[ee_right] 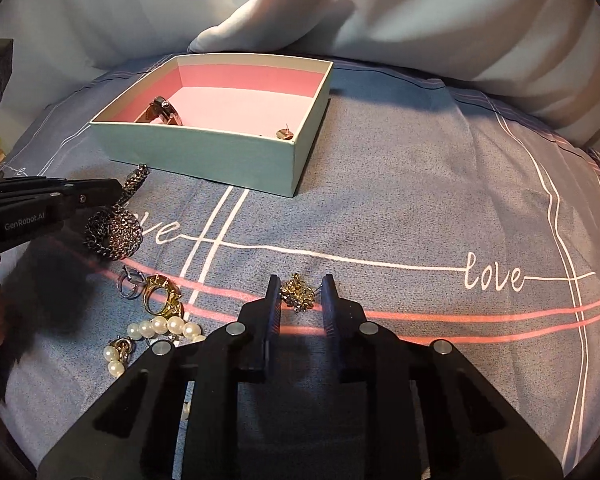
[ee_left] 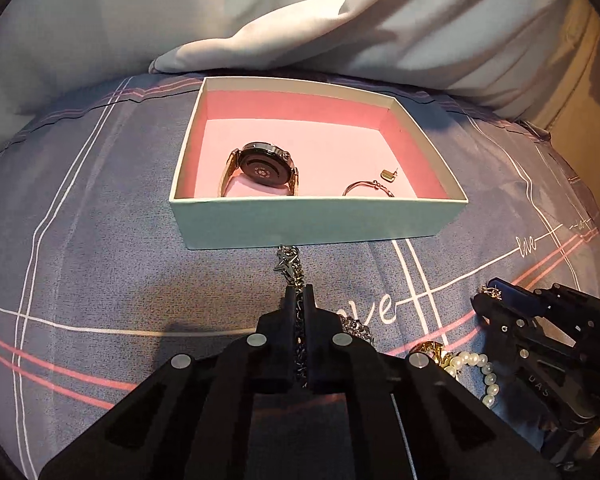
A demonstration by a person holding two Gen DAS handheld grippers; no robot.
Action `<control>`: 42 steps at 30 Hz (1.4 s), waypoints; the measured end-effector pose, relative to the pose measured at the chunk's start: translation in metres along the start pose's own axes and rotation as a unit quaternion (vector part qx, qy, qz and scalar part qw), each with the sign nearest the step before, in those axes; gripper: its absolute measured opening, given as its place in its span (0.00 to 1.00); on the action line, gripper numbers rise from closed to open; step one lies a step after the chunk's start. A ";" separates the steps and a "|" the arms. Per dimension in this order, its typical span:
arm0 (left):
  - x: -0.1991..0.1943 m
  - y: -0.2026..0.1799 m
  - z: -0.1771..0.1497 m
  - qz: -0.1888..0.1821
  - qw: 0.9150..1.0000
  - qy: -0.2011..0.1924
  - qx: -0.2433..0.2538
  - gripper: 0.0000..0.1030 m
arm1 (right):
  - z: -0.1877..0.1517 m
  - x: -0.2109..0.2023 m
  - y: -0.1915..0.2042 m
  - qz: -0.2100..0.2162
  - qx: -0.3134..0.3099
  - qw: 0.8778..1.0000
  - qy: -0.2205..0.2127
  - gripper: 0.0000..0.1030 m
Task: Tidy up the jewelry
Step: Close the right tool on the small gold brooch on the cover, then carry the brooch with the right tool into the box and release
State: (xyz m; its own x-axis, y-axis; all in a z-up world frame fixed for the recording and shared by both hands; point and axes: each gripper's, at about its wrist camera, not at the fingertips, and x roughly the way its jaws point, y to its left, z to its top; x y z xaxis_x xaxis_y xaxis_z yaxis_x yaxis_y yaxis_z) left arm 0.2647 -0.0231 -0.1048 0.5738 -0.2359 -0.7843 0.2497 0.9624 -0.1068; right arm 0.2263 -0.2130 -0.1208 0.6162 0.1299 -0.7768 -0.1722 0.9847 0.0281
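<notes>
A pale box point(ee_left: 312, 222) with a pink inside sits on the bed; it also shows in the right wrist view point(ee_right: 204, 152). In it lie a watch point(ee_left: 266, 168), a thin bangle point(ee_left: 366, 189) and a small gold earring point(ee_left: 389, 175). My left gripper point(ee_left: 299, 294) is shut on a silver chain point(ee_left: 290, 266), just in front of the box; the chain's coil point(ee_right: 114, 230) lies on the bedsheet. My right gripper point(ee_right: 300, 284) is open, its fingers on either side of a gold cluster earring point(ee_right: 298, 293).
Loose jewelry lies left of my right gripper: a gold ring point(ee_right: 162, 296), a silver hoop earring point(ee_right: 130, 282) and a pearl strand point(ee_right: 160, 330). A white quilt point(ee_left: 300, 32) is heaped behind the box. The blue bedsheet point(ee_right: 420, 200) spreads out to the right.
</notes>
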 end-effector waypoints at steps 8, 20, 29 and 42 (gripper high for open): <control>-0.044 -0.002 0.015 -0.005 0.999 -0.046 0.003 0.04 | 0.021 -0.030 0.014 0.014 -0.012 0.999 -0.047 0.21; -0.115 -0.017 0.048 -0.017 0.991 -0.134 0.020 0.02 | 0.070 -0.073 0.024 0.035 -0.028 0.992 -0.119 0.21; -0.153 -0.025 0.083 -0.021 0.981 -0.193 0.028 0.00 | 0.098 -0.082 0.033 0.041 -0.038 0.988 -0.143 0.21; -0.139 -0.026 0.121 -0.033 0.981 -0.189 0.016 0.00 | 0.142 -0.070 0.039 0.042 -0.044 0.986 -0.153 0.21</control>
State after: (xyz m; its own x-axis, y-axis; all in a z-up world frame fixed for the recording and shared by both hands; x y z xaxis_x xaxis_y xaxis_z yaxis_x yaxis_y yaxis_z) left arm 0.2725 -0.0319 0.0806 0.8021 -0.3359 -0.4938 0.3171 0.9402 -0.1246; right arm 0.2860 -0.1676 0.0244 0.7978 0.2527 -0.5474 -0.2902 0.9568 0.0189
